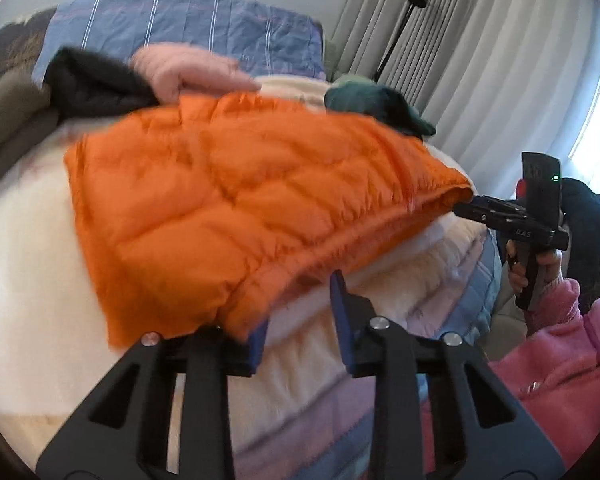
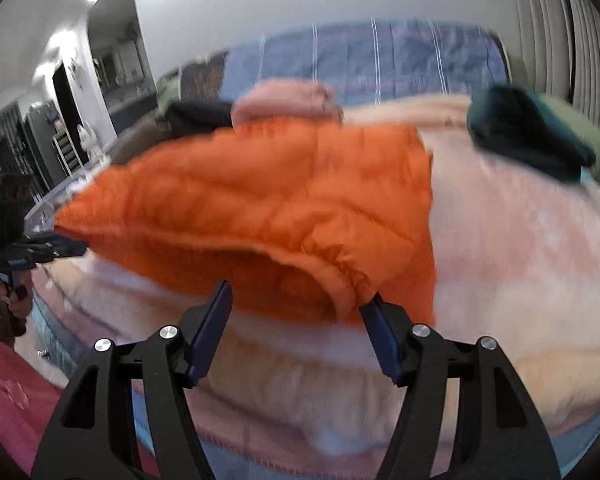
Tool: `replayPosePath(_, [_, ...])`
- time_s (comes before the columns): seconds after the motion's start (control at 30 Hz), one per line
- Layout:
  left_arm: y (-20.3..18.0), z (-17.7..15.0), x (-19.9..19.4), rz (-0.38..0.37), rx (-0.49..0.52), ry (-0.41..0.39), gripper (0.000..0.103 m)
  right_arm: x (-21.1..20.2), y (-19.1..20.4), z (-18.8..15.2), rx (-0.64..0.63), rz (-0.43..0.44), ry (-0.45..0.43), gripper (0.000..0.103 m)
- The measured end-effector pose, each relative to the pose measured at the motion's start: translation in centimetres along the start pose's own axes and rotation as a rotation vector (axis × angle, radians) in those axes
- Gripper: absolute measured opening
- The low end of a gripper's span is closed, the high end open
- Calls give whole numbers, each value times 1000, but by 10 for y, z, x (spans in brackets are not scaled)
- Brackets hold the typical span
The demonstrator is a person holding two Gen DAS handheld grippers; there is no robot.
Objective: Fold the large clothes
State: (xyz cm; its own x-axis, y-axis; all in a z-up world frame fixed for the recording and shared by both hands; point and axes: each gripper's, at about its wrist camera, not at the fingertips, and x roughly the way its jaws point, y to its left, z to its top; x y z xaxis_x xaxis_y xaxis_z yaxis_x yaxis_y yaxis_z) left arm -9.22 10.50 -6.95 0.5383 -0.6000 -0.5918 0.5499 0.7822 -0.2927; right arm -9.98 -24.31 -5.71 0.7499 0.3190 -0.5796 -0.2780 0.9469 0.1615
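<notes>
An orange quilted puffer jacket (image 1: 236, 200) (image 2: 268, 208) lies spread on a cream fleece blanket (image 1: 32, 260) (image 2: 520, 260) covering a bed. In the left wrist view my left gripper (image 1: 298, 304) sits at the jacket's near hem. A corner of fabric drapes over its left fingertip, and blanket shows in the gap between the pads. My right gripper (image 2: 300, 300) stands wide at the other end of the hem, the gathered edge between its fingers, unpressed. Each gripper also appears from the side at a jacket corner: the right gripper (image 1: 466, 204), the left gripper (image 2: 80, 246).
Behind the jacket lie a folded pink garment (image 1: 188, 72), a black garment (image 1: 92, 80) and a dark green garment (image 1: 376, 108). A blue striped quilt (image 1: 180, 28) stands at the back. Curtains (image 1: 480, 60) and a lamp stand (image 1: 400, 32) are to the right. A person's pink sleeve (image 1: 560, 360) is close by.
</notes>
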Motion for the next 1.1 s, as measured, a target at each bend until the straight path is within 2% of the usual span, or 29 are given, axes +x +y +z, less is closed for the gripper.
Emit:
replayPosePath(0.13, [9,48,-9,10,18,-140,30,-14,-5,44,4,-13,-185,65])
replayPosePath(0.2, [13,74,-10,35,40,-190,35,-13,-7,65,3,-29,-233,65])
replayPosePath(0.3, [18,112,-8,91,58,-244,48,-8,-16,100,54,-87,-293,66])
replayPosePath(0.33, [20,125,-7,111,56,-259,55,-7,-23,117,107,-114,-336,66])
replayPosePath(0.37, [21,132,-6,127,54,-269,65,-7,-25,122,120,-117,-347,66])
replayPosePath(0.43, [22,141,-5,176,59,-293,77,0,-30,128,129,-123,-347,69])
replayPosePath(0.5, [24,145,-6,223,83,-310,79,10,-33,128,124,-142,-328,70])
replayPosePath(0.6, [38,145,3,274,81,-287,82,31,-46,127,143,-173,-277,71])
replayPosePath(0.77, [78,138,40,372,53,-141,82,58,-68,127,203,-171,-231,71])
replayPosePath(0.83, [99,137,54,380,7,-101,82,67,-80,130,253,-139,-210,71])
replayPosePath(0.9, [122,135,63,331,-67,-73,82,69,-88,135,295,-103,-215,71])
replayPosePath(0.93, [129,135,66,298,-95,-67,79,68,-89,137,302,-91,-226,71])
replayPosePath(1.0, [138,134,71,224,-118,-51,58,61,-90,141,303,-79,-260,72])
replayPosePath(1.07, [139,133,76,191,-111,-23,27,55,-92,144,301,-63,-292,77])
replayPosePath(1.1, [139,130,78,189,-108,-8,21,55,-93,143,306,-48,-295,79])
